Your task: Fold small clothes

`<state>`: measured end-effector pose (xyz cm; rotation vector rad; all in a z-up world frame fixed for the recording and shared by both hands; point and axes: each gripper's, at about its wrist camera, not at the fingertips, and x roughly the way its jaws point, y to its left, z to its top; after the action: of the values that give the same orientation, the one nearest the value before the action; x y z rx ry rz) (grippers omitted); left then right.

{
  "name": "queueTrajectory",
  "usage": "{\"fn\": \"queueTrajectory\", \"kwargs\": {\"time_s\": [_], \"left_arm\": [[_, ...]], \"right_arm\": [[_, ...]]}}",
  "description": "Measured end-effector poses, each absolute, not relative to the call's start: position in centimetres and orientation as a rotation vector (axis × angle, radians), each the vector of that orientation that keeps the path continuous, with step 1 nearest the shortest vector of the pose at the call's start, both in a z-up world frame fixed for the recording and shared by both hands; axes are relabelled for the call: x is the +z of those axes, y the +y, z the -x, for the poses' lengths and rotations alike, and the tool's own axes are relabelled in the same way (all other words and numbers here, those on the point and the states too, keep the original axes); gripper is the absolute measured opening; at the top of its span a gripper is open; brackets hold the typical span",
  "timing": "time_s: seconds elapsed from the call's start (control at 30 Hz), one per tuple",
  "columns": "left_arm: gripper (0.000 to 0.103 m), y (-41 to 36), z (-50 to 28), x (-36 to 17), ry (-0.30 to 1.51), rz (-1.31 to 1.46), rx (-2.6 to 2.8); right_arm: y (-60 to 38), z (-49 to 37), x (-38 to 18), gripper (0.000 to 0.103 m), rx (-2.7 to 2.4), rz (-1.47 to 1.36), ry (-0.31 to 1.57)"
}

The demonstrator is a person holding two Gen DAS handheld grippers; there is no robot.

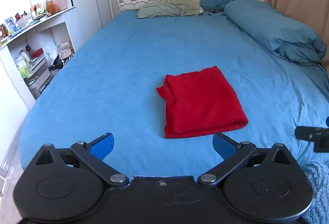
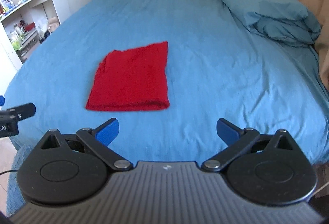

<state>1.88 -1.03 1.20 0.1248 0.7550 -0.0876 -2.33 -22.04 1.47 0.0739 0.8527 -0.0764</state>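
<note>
Inspecting the bed from both wrist views, I find the red garment (image 1: pixel 202 103) lying as a compact, roughly square bundle on the blue bedsheet (image 1: pixel 115 72), toward the near middle of the mattress. Its near edge is a thick rounded fold, and at the far left corner several layers show, one corner poking out slightly. I judge the folding to be essentially complete: no sleeve, leg or loose flap trails beyond the bundle, and what kind of garment it is cannot be told from here.

My left gripper (image 1: pixel 163 147) hangs over the near edge of the bed with its blue-padded fingers spread wide and nothing between them; the garment lies just beyond, not touching them. My right gripper (image 2: pixel 167 131) is likewise spread and empty, near the bed's edge, with the garment to its far left.

Remaining work, in my assessment, is minor at most: tucking in the protruding far left corner, or smoothing the top. No other garment awaiting folding is visible. A green pillow (image 1: pixel 169 9) and a rolled teal duvet (image 1: pixel 273 28) sit at the far end and right side, well apart from the bundle.
</note>
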Motion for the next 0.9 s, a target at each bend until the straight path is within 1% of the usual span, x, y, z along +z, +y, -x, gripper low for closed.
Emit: {"fn": "queueTrajectory", "kwargs": {"time_s": [0.9], "left_arm": [[0.103, -0.1, -0.7, 2.0, 0.705, -0.098, -0.092]], "right_arm": [[-21.4, 3.1, 1.8, 0.103, -0.077, -0.067, 0.854]]}}
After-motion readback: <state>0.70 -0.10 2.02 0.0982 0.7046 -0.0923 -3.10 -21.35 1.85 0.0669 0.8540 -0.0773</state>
